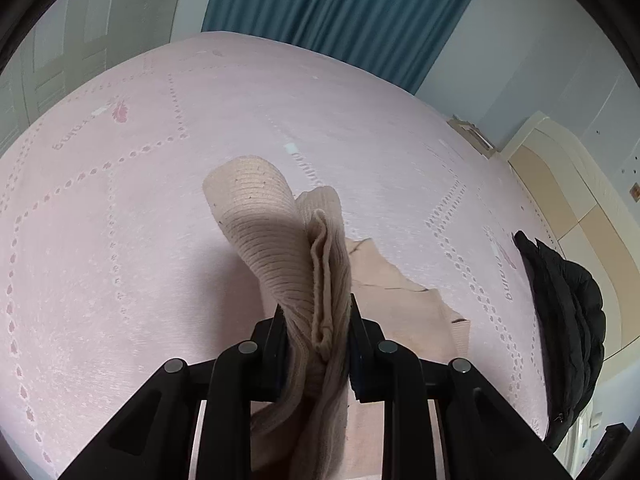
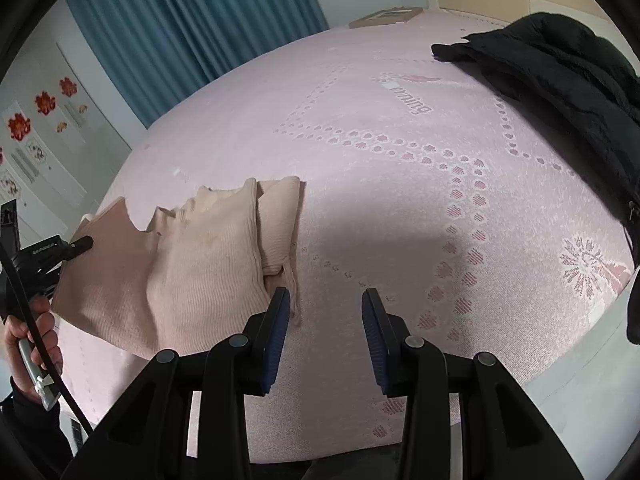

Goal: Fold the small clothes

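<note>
A small beige ribbed knit sweater (image 2: 208, 264) lies on the pink bed cover (image 2: 400, 184). Its right sleeve is folded in along the body. My left gripper (image 1: 318, 320) is shut on a bunched edge of the sweater (image 1: 280, 240) and lifts it off the bed, so the fabric curls up in front of the camera. In the right wrist view the left gripper (image 2: 76, 246) shows at the sweater's left edge. My right gripper (image 2: 325, 312) is open and empty, hovering just right of the sweater's lower right corner.
A black puffer jacket (image 2: 560, 92) lies on the bed's right side; it also shows in the left wrist view (image 1: 568, 320). A flat cardboard piece (image 2: 384, 16) sits at the far edge. Blue curtains (image 1: 340, 12) hang behind the bed.
</note>
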Motion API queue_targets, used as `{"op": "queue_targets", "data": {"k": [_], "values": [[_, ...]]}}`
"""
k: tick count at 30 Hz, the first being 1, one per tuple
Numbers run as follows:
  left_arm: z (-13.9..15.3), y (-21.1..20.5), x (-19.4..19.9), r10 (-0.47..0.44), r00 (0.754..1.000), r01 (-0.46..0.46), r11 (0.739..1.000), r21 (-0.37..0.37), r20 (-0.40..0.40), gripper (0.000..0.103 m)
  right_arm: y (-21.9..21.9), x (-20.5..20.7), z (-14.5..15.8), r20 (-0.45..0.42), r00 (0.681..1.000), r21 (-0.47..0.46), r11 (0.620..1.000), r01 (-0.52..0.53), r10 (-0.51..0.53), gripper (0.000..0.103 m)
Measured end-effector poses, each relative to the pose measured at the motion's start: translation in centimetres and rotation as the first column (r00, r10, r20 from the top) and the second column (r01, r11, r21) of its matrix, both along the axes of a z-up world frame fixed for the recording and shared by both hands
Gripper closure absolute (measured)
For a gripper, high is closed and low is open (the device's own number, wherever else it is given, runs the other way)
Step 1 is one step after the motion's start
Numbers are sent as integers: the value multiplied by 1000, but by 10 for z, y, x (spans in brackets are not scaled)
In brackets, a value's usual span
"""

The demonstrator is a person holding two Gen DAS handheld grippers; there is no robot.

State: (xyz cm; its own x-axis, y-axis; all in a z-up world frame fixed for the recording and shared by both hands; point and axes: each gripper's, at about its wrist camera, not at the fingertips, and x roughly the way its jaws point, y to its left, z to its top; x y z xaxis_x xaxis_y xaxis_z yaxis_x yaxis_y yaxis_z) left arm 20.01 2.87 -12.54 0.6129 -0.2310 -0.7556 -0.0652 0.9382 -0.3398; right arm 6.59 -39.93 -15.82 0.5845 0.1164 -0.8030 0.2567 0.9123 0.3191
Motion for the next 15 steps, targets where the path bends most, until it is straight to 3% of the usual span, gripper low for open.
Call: {"op": "queue_targets", "data": {"k": [10,15], "values": [[18,-79,3,-64,998,62,996,68,27,81,-32,-7,1,28,999,60,998,32,-34,65],[3,-139,0,-107,994,106,992,72,10,81,-41,-13,0,26,999,57,998,35,-37,65]]}}
